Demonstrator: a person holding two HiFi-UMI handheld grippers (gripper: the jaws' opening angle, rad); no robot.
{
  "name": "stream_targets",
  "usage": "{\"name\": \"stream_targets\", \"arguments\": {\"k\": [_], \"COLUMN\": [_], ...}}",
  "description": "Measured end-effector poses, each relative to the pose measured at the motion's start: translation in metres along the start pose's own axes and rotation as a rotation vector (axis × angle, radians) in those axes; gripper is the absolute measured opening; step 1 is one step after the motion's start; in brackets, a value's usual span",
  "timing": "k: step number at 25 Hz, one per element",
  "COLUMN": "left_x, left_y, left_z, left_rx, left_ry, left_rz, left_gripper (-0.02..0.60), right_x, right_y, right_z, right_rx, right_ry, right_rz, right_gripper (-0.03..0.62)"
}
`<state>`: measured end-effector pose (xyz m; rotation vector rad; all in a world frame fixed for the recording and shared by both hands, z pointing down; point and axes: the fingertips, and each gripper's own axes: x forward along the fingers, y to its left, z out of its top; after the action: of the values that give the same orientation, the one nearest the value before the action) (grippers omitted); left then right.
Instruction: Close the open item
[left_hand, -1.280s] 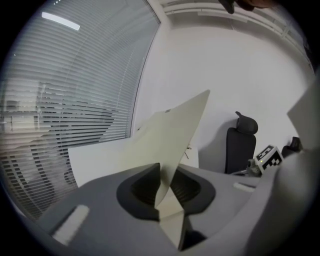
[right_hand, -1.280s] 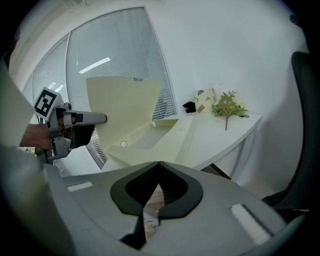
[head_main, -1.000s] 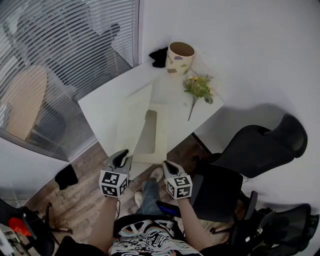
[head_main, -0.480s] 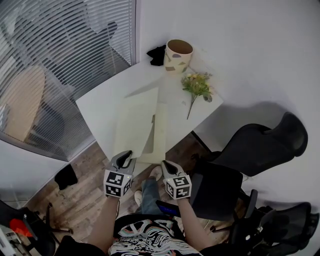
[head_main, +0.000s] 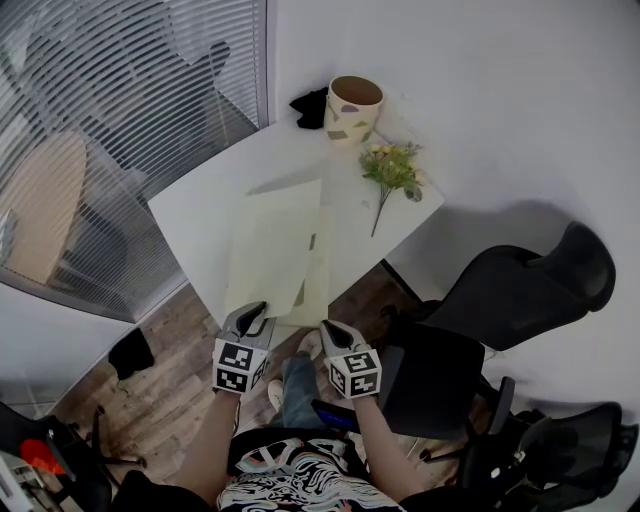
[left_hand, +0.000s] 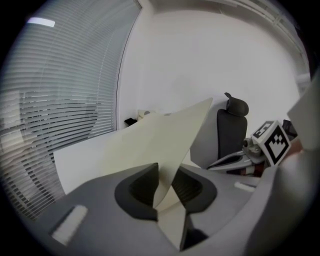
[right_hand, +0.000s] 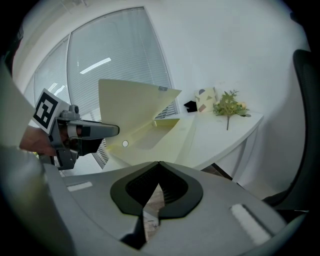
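Observation:
A pale yellow folder (head_main: 270, 250) lies on the white table (head_main: 195, 210), its upper cover tilted low over the lower sheet. In the left gripper view the cover (left_hand: 160, 135) rises away from me and its near corner passes between the jaws of my left gripper (left_hand: 167, 182). Those jaws are opening, and a gap shows beside the sheet. In the head view the left gripper (head_main: 255, 312) sits at the folder's near edge. My right gripper (head_main: 328, 326) hovers off the table edge, shut on nothing (right_hand: 159, 165), and sees the folder (right_hand: 145, 107) from the side.
A patterned beige vase (head_main: 352, 108), a small black thing (head_main: 310, 103) and a flower sprig (head_main: 392, 170) sit at the table's far end. A black office chair (head_main: 500, 300) stands to the right. A glass wall with blinds (head_main: 120, 110) runs along the left.
The folder's cover has come down from standing nearly upright to lying low over the lower sheet. The left gripper followed its corner a little toward the table edge.

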<state>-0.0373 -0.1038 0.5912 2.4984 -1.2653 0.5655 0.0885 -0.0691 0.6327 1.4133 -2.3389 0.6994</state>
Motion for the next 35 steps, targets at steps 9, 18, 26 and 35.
{"name": "stream_targets", "arguments": {"k": [9, 18, 26, 35], "left_x": [0.005, 0.014, 0.02, 0.025], "left_y": [-0.005, -0.013, -0.018, -0.022], "left_z": [-0.006, -0.008, -0.016, -0.022], "left_rx": [0.048, 0.081, 0.16, 0.228], "left_ry": [0.043, 0.098, 0.158, 0.223], "left_rz": [-0.003, -0.014, -0.022, -0.047], "left_gripper": [0.133, 0.138, 0.14, 0.146], "right_x": [0.0, 0.001, 0.001, 0.002], "right_y": [0.001, 0.002, 0.002, 0.002], "right_z": [0.0, -0.001, -0.001, -0.001], "right_rx": [0.005, -0.006, -0.019, -0.012], "right_ry": [0.0, 0.009, 0.005, 0.04], "right_rz": [0.007, 0.012, 0.007, 0.01], "right_gripper": [0.0, 0.0, 0.0, 0.0]}}
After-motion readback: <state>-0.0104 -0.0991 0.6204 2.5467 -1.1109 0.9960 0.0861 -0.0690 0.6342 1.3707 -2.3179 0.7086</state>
